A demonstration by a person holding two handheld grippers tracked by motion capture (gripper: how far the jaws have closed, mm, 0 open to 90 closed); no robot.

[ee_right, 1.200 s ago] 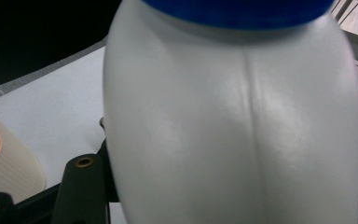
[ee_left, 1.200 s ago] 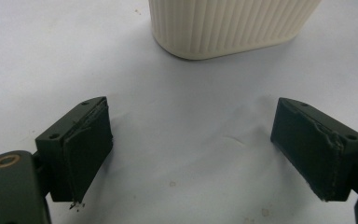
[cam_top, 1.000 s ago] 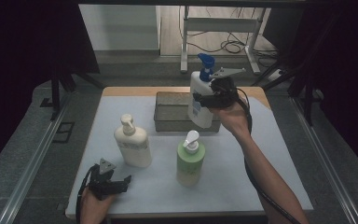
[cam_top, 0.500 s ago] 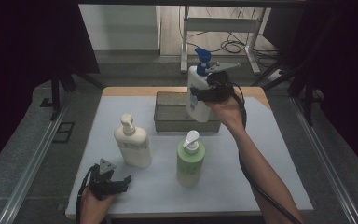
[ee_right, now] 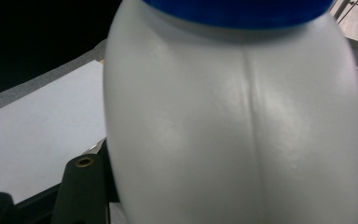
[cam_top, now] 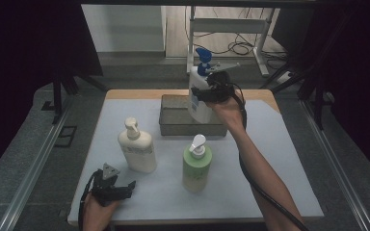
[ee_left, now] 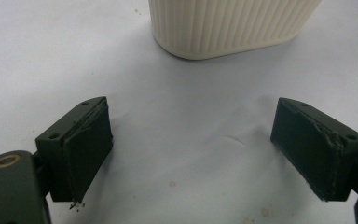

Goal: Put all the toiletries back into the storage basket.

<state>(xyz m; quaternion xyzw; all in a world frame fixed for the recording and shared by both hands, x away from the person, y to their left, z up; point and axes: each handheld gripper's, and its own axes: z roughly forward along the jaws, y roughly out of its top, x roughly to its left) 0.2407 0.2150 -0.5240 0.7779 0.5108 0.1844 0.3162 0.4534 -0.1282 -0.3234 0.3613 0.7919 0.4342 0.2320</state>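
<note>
White bottle [cam_top: 198, 98] higher over grey bin [cam_top: 191, 116], right gripper [cam_top: 211, 92] fingers clamped on it.

- Three pump bottles are counted in the high view: one white bottle with a blue pump [cam_top: 198, 98], one cream bottle [cam_top: 137, 149] and one green bottle [cam_top: 196, 166].
- One grey tray [cam_top: 173, 126] is counted.
- Two grippers are counted: the left gripper [cam_top: 127, 186] and the right gripper [cam_top: 196, 94].
- One white table [cam_top: 289, 163] is counted.
</note>
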